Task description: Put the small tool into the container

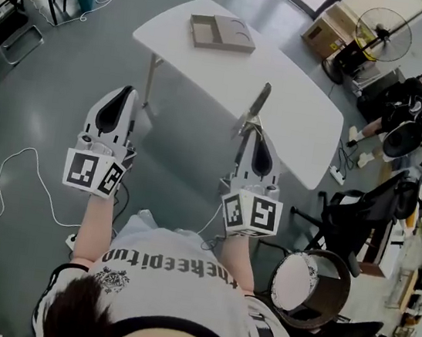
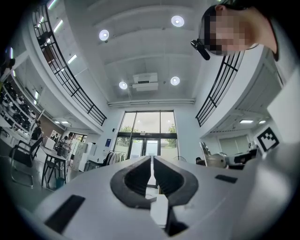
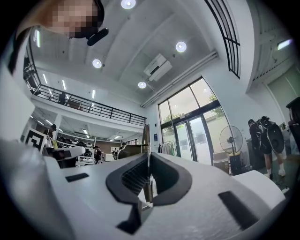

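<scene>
Right claw (image 1: 249,129) is clamped on a thin tool (image 1: 259,100) above the worktop (image 1: 298,106). Left claw (image 1: 123,91) is closed, off its near edge. A cardboard tray (image 1: 222,33) sits at its far end, with a fan (image 1: 383,32) beyond.

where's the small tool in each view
Head view: small tool juts from the right claw, centre.
Left gripper view: not in it.
Right gripper view: small tool edge-on, clamped between the jaws, centre.
Shared landmark: standing fan, head and right gripper views.

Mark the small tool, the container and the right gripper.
small tool (image 1: 257,103): head view, middle of its length.
container (image 1: 222,46): head view, near rim.
right gripper (image 1: 247,131): head view, between fingertips clamping the small tool.
</scene>
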Tool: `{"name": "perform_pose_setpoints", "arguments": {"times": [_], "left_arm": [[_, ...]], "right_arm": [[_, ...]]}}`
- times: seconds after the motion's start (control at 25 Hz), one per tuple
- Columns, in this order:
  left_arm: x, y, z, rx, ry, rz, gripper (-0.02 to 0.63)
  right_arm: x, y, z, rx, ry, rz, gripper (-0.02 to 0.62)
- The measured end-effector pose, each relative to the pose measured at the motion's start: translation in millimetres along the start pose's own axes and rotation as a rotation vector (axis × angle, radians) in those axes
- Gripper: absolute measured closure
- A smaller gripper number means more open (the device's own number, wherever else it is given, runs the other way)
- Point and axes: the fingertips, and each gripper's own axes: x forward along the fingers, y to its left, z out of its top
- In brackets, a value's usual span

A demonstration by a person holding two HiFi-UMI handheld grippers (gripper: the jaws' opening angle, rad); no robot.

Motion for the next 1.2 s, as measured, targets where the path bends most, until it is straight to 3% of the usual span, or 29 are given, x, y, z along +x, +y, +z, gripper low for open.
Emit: {"name": "perform_pose_setpoints", "arguments": {"times": [0.64, 0.92, 1.2], "left_arm": [[13.9, 80.1, -5.1, -0.040, 0.003, -0.049, 0.589], [42.3, 90.1, -30.7, -0.065, 0.028, -0.058, 0.589], [91.8, 111.4, -48.4, -0.059, 0.020, -0.009, 0.589]], "right_arm": [[42.9, 54.9, -10.8, -0.018, -0.018, -0.056, 0.591], [73.8, 44.4, -27.4, -0.011, 0.010, -0.051, 0.590], [135.3, 16.5, -43.0, 0.011, 0.007, -0.031, 0.591]]}}
